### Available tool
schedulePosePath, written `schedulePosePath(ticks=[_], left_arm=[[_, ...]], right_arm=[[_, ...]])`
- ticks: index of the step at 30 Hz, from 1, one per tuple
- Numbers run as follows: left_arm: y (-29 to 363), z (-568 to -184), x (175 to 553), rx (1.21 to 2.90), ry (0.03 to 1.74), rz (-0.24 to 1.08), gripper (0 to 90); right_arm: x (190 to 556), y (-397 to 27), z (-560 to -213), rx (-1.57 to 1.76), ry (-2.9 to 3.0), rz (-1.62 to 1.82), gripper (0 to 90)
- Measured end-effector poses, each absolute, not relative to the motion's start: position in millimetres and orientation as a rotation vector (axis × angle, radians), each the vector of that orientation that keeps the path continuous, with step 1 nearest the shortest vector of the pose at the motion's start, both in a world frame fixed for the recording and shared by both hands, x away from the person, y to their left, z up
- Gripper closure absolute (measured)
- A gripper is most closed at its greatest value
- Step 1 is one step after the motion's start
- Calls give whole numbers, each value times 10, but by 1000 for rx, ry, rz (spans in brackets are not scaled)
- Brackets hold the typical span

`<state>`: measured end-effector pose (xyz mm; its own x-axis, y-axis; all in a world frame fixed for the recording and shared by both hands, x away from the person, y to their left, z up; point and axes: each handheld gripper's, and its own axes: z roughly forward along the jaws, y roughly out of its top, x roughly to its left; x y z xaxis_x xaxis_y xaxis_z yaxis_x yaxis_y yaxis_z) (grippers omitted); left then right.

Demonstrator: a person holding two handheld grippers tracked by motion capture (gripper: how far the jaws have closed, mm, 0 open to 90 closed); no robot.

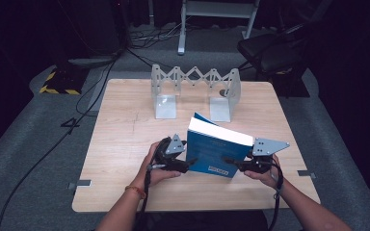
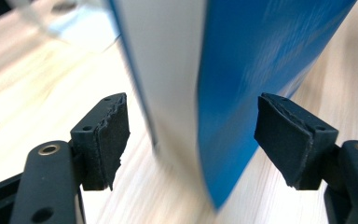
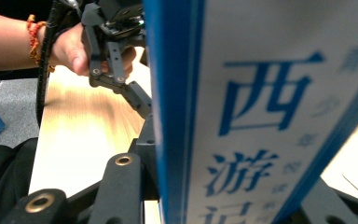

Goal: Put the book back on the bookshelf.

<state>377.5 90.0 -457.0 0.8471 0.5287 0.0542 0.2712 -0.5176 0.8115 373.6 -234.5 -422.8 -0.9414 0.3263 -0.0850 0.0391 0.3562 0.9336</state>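
Presently, a blue book (image 1: 218, 150) stands upright on the near middle of the desk (image 1: 125, 144), tilted slightly, with its white page block facing up and away and its cover turned toward the person. Its long axis runs roughly across the desk from the left hand toward the right. The right claw (image 1: 230, 161) is closed on the spine end, its jaws pressed against both covers in the right gripper view, where the printed spine (image 3: 261, 116) sits between them. The left claw (image 2: 193, 140) stands open around the opposite edge: its pads (image 2: 114, 140) are clear of the page block and the cover on both sides, so it holds nothing. The book looks moderately heavy and stiff when shut, with a smooth, probably slippery cover; grip across both covers near an edge. An expanding metal book rack (image 1: 195, 91) stands well apart at the far side.
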Motion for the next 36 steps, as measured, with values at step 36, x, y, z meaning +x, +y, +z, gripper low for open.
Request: schedulePosePath(ticks=[36], left_arm=[[1999,-5042,3497,2209,972,367,164]], right_arm=[[3850,-2251,-4093,368,2333,1554,620]])
